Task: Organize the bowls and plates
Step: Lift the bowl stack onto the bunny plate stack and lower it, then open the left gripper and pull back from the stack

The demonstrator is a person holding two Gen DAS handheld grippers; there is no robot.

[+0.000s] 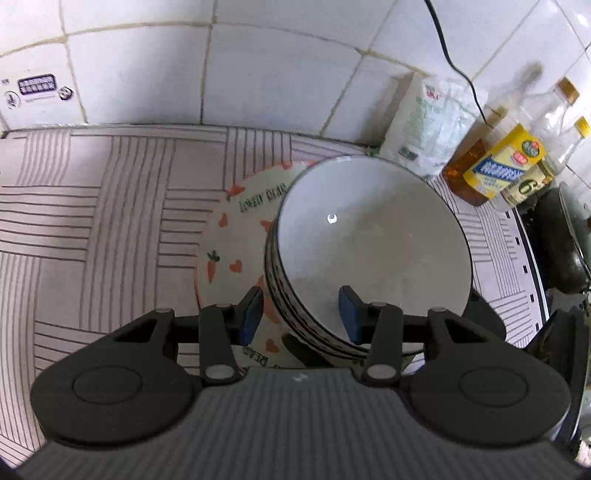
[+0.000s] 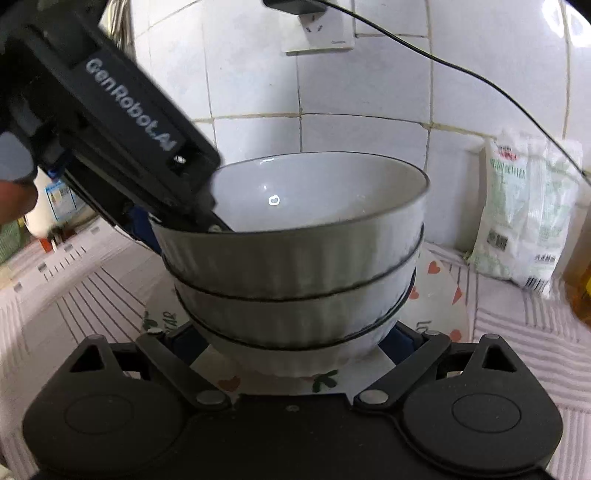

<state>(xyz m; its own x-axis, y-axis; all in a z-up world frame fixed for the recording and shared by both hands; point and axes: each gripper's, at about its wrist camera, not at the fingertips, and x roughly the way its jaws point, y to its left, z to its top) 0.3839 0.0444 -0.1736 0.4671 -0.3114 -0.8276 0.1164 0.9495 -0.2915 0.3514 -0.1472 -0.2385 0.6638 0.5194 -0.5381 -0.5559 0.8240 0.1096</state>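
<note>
A stack of three white ribbed bowls with dark rims [image 2: 295, 266] stands on a round plate printed with hearts and carrots [image 1: 236, 236]. In the left wrist view the stack [image 1: 369, 240] sits on the plate's right part. My left gripper [image 1: 301, 314] is open, its jaws astride the top bowl's near rim, one blue pad outside and one inside. It also shows in the right wrist view [image 2: 177, 218] at the top bowl's left rim. My right gripper [image 2: 295, 343] is open wide, its pads on either side of the bottom bowl's base, low over the plate [image 2: 439, 295].
The counter has a striped pink-white cover [image 1: 92, 206] against a tiled wall. A white bag [image 1: 424, 122] and oil bottles [image 1: 502, 162] stand at the back right, a dark pot [image 1: 565, 240] at the far right. A black cable [image 2: 461, 70] hangs from a wall socket [image 2: 317, 29].
</note>
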